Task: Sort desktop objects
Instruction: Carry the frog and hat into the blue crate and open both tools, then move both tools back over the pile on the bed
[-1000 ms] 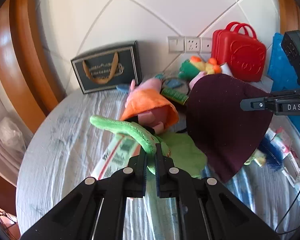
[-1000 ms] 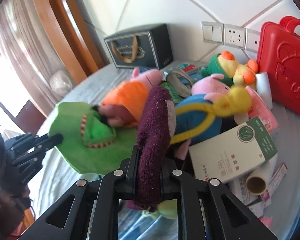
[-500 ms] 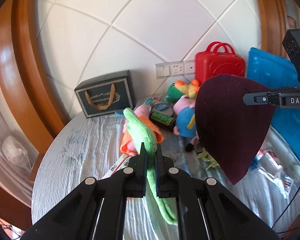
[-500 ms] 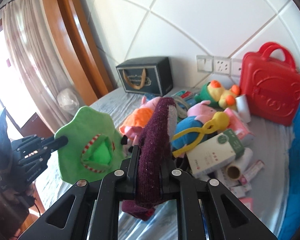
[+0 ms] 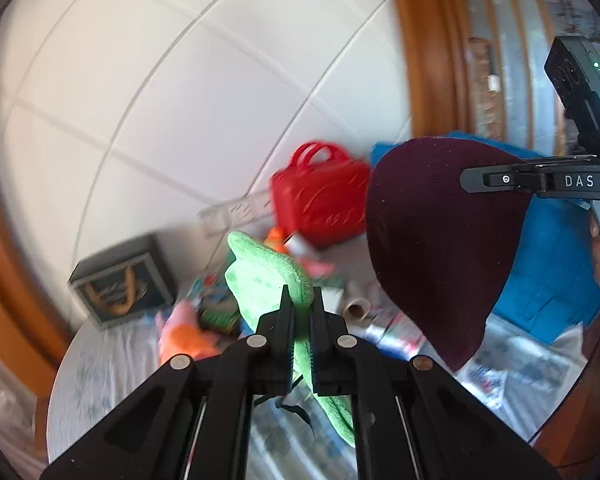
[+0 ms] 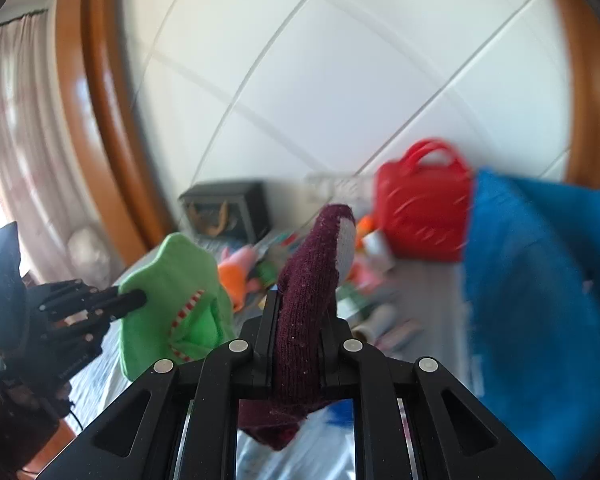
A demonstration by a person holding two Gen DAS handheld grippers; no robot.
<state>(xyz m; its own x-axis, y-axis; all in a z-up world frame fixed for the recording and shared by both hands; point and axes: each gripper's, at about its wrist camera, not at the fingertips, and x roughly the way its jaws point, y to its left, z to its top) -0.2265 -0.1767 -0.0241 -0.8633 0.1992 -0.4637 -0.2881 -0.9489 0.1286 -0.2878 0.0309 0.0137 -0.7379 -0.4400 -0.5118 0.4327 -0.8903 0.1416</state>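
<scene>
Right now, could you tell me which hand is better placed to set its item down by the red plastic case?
Probably the right: its gripper holds the maroon knitted hat nearer the red plastic case than the left gripper's green fleece hat.

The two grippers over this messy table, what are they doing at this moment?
A person holds a gripper in each hand and is sorting the clutter. The left gripper is shut on a green fabric piece, and the right gripper is shut on a dark maroon knitted hat. Both items hang in the air above the table, where plush toys, a red case and a dark gift box lie.
</scene>
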